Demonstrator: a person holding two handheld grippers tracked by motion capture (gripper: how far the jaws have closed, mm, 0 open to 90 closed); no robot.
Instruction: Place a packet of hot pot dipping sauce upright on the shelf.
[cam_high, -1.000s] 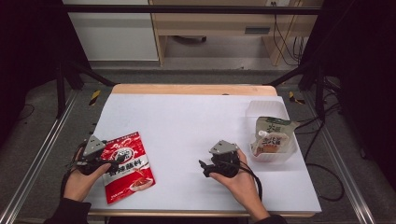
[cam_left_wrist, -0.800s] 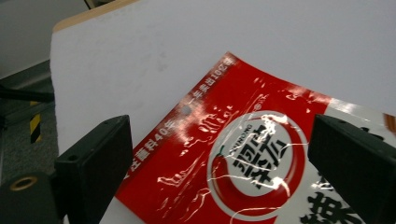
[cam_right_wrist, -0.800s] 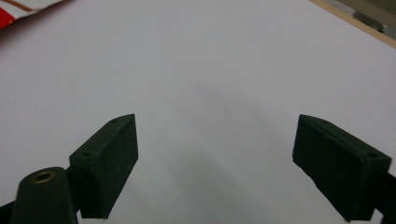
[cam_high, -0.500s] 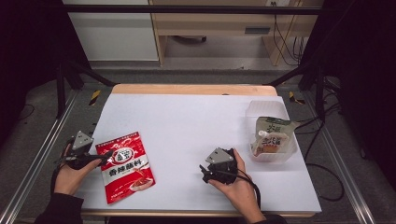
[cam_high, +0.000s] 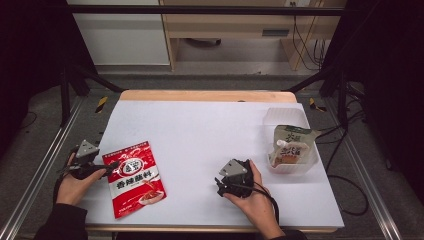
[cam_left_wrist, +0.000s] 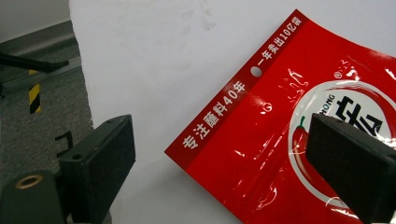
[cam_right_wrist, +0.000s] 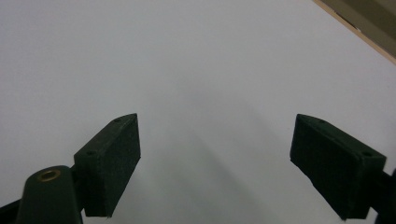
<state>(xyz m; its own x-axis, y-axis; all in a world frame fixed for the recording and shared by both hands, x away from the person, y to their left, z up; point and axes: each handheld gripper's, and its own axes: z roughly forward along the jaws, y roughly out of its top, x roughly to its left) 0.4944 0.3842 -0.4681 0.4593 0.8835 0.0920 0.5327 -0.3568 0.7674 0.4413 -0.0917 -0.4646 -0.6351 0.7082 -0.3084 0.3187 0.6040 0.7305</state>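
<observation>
The red sauce packet (cam_high: 133, 178) lies flat near the front-left corner of the white tabletop (cam_high: 200, 130). The left hand-held gripper (cam_high: 102, 167) sits at its left edge, jaws spread with 1 over the foil, gripping nothing. The right hand-held gripper (cam_high: 220, 184) rests spread on bare tabletop. I judge this the approach; next, close on the packet's edge and carry it toward the clear bin (cam_high: 280, 116) holding a spouted pouch (cam_high: 290, 145).
</observation>
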